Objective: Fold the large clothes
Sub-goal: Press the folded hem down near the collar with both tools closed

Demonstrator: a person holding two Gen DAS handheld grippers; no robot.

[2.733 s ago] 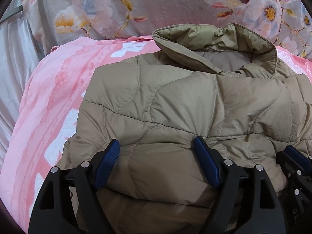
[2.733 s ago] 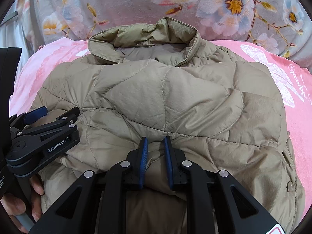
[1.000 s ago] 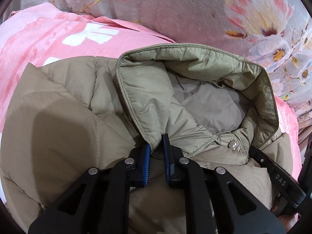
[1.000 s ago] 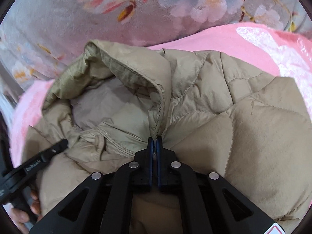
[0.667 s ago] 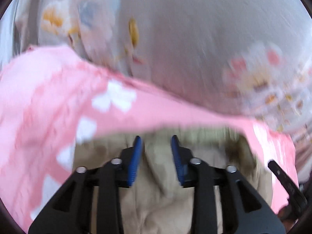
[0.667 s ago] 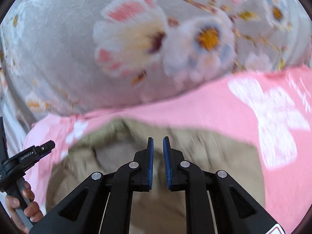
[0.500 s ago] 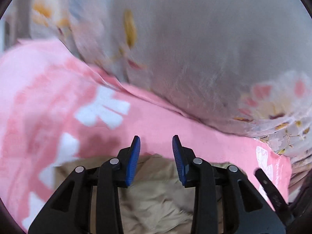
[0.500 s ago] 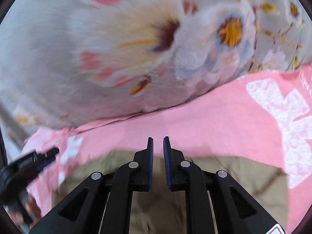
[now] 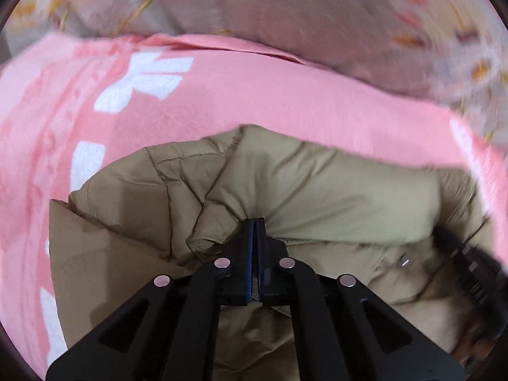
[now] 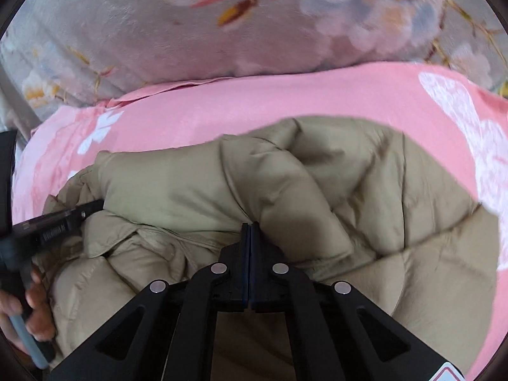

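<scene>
A grey floral blanket (image 10: pixel 222 31) fills the far background, bunched behind a pink blanket (image 9: pixel 254 101) with white flower shapes that spreads across the bed; on the pink blanket lies a khaki quilted puffer jacket (image 10: pixel 412 222), rumpled and partly doubled over, its puffy collar section rolled forward across the middle of the garment. The left tongs (image 9: pixel 255 231) point steeply down at the jacket and have just been closing, their blue-lined jaws now clenched together with a pinch of khaki fabric caught at the tips near the jacket's left half. The right tongs (image 10: pixel 250 230) have likewise just been closing and are clenched on a fold of the same jacket, close under the rolled collar. In the right wrist view the left tongs reach in from the left edge onto the fabric, a hand (image 10: pixel 35 311) wrapped around their handle; in the left wrist view the right tongs show as a blurred black shape at the lower right, against the jacket's edge
</scene>
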